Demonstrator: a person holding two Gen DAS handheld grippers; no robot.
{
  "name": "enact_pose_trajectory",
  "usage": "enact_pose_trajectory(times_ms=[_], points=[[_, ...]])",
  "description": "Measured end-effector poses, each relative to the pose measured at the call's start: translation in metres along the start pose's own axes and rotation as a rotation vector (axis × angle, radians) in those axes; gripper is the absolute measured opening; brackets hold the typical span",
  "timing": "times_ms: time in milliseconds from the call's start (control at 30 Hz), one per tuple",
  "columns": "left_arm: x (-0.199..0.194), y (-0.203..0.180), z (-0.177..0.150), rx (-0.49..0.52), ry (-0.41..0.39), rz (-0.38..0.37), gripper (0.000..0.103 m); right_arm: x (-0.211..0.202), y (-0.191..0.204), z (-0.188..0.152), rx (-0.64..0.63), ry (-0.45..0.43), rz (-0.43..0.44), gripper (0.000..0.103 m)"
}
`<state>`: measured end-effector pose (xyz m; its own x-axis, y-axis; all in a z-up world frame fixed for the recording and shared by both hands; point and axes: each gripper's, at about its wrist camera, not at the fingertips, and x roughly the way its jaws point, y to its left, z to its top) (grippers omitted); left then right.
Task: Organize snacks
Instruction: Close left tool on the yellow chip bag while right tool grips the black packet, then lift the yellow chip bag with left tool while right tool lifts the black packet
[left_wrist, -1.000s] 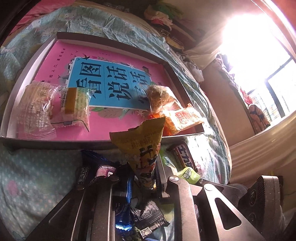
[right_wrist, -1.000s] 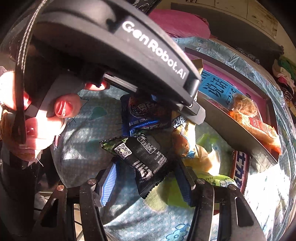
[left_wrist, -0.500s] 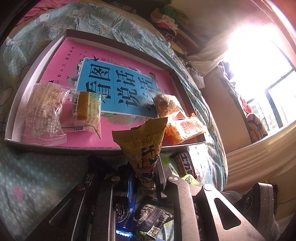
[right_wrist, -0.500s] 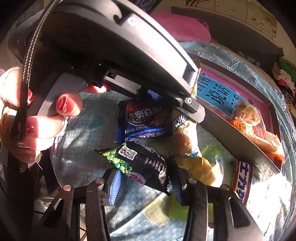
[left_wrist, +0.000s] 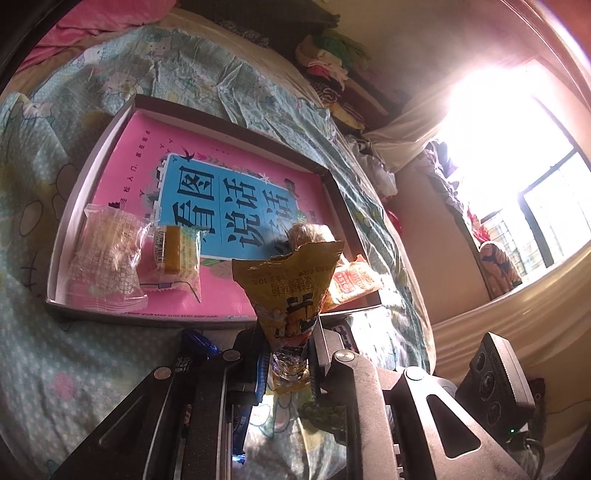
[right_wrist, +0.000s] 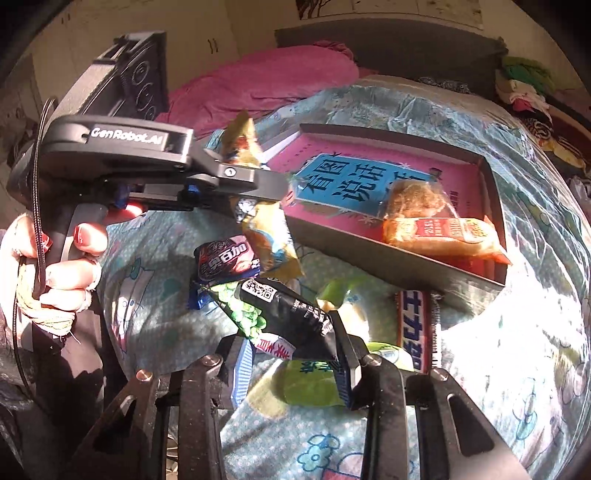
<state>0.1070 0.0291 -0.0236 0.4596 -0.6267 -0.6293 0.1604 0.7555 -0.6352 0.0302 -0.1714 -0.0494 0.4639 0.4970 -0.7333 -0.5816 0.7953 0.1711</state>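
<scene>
Left wrist view: the left tongs (left_wrist: 286, 360) are clenched on the lower end of a yellow foil snack packet (left_wrist: 291, 291), holding it upright above the near rim of a shallow cardboard box (left_wrist: 70, 221) lying on a bed (left_wrist: 44, 369) draped in a cartoon-print sheet. The grip near one end likely leaves the crinkled packet free to be lowered flat into the box. Already inside, on the glossy pink-and-blue printed bottom, lie a clear cellophane-wrapped pastry (left_wrist: 105, 266) and a small wrapped cake (left_wrist: 177, 254) side by side at the left, with an orange wrapped snack (left_wrist: 354, 280) and a brown one just behind it at the right.

In the right wrist view, the right tongs (right_wrist: 291, 363) grasp a black packet of green peas (right_wrist: 280, 314) by one edge, lifted just above the loose pile on the sheet: a dark blue cookie packet (right_wrist: 225, 258), a green wrapper (right_wrist: 310, 384) and a candy bar (right_wrist: 415, 325) beside the box's near wall. The soft, slippery wrappers may twist in a pinch grip. Sorting appears partly done, with several snacks outside the box.
</scene>
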Motion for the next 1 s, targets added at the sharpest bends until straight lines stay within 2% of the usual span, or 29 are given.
enact_pose_trajectory(times_ms=[133,467,733,1000], points=[[-0.011,0.003,0.004,-0.010,-0.029,0.007,0.017,-0.003,-0.007,0.000,0.043,-0.014,0.007,0.037],[-0.032,0.015,0.011,-0.039,-0.085,0.041,0.017,-0.003,-0.012,0.002,0.038,-0.024,0.004,0.037],[-0.044,0.010,0.012,0.001,-0.110,0.106,0.017,-0.024,-0.026,0.007,0.101,-0.125,0.008,0.037],[-0.051,-0.003,0.011,0.054,-0.138,0.147,0.017,-0.032,-0.031,0.012,0.126,-0.177,0.017,0.037]])
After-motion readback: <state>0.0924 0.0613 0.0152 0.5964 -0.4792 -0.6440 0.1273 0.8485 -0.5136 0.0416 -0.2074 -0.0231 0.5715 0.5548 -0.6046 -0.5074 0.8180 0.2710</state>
